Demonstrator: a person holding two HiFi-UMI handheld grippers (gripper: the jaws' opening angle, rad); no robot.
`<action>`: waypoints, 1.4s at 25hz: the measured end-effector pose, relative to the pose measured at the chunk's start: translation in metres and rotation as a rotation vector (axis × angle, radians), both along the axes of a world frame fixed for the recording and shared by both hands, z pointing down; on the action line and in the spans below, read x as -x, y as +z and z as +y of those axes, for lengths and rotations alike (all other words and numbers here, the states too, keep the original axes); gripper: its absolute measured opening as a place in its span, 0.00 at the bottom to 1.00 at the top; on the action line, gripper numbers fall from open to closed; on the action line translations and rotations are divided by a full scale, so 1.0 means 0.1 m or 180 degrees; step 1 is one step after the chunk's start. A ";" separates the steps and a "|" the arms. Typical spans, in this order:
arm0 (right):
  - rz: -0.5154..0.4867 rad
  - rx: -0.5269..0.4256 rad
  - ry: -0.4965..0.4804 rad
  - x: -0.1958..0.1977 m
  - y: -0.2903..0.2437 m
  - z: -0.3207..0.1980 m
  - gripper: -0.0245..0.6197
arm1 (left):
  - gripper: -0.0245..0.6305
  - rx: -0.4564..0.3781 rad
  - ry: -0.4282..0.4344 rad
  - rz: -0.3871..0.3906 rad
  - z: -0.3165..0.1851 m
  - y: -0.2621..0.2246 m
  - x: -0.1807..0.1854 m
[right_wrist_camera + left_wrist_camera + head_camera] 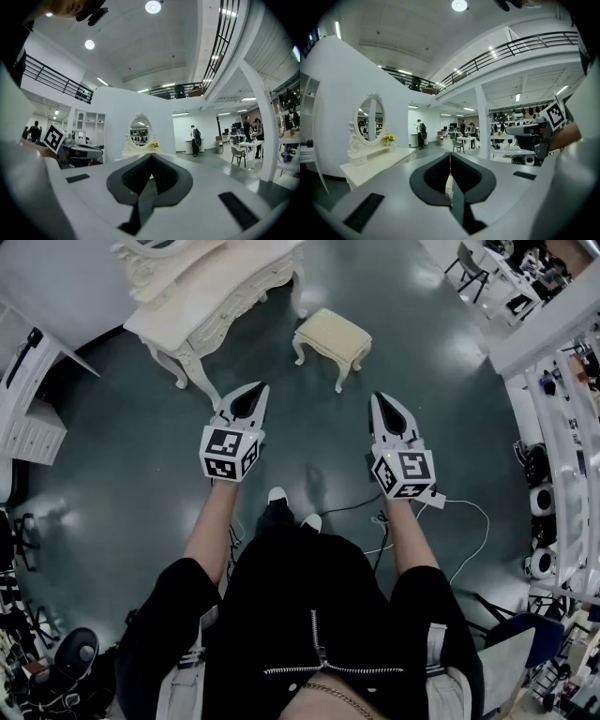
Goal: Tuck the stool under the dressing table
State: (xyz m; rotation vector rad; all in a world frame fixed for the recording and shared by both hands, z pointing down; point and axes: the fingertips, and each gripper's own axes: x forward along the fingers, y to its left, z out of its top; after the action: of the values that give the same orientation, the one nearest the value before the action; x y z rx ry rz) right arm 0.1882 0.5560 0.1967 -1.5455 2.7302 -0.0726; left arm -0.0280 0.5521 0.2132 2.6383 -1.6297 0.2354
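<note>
On the dark floor stands the big white dressing table. The small cream stool stands out on the floor just beside it, not under it. The left gripper and the right gripper are up in the air, back from the stool. Both have their jaws closed tight and hold nothing.

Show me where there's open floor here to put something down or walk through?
Bare floor spreads between the dressing table, the white drawers and the left gripper. Another open stretch runs from the stool to the shelves at right. Crowded: the shelves' edge, and the cables by the person's feet.
</note>
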 end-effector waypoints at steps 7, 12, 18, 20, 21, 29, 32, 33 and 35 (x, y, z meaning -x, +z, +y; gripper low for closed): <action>-0.0036 -0.0052 -0.0023 -0.04 -0.01 -0.05 0.05 | 0.07 0.0012 -0.0007 -0.0011 -0.07 0.01 -0.06; -0.0049 -0.0009 -0.0037 -0.09 0.02 -0.19 0.05 | 0.07 0.0024 -0.0026 -0.0024 -0.18 0.00 -0.10; -0.0052 0.0073 -0.0063 -0.05 0.11 -0.49 0.05 | 0.07 0.0054 -0.0054 -0.0028 -0.44 0.05 -0.06; -0.0051 0.0084 -0.0069 0.00 0.11 -0.64 0.05 | 0.07 0.0059 -0.0054 -0.0030 -0.58 0.06 -0.03; -0.0050 0.0086 -0.0072 0.02 0.11 -0.71 0.05 | 0.07 0.0062 -0.0053 -0.0024 -0.66 0.07 -0.01; 0.0019 0.0158 -0.0022 0.28 0.12 -1.62 0.05 | 0.07 0.0096 0.0048 -0.0006 -1.61 0.11 0.21; 0.0027 0.0165 0.0020 0.42 0.10 -2.02 0.05 | 0.07 0.0089 0.0096 -0.0064 -2.03 0.12 0.34; 0.0026 0.0157 0.0036 0.46 0.08 -2.14 0.05 | 0.07 0.0079 0.0113 -0.0082 -2.16 0.12 0.37; 0.0034 0.0127 0.0062 0.52 0.05 -2.38 0.05 | 0.07 0.0064 0.0149 -0.0100 -2.41 0.11 0.44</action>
State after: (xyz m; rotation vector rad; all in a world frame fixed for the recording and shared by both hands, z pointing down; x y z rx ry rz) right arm 0.1364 0.3183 0.2020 -1.5866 2.7378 -0.1201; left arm -0.0717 0.3107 0.2246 2.6735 -1.5669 0.2945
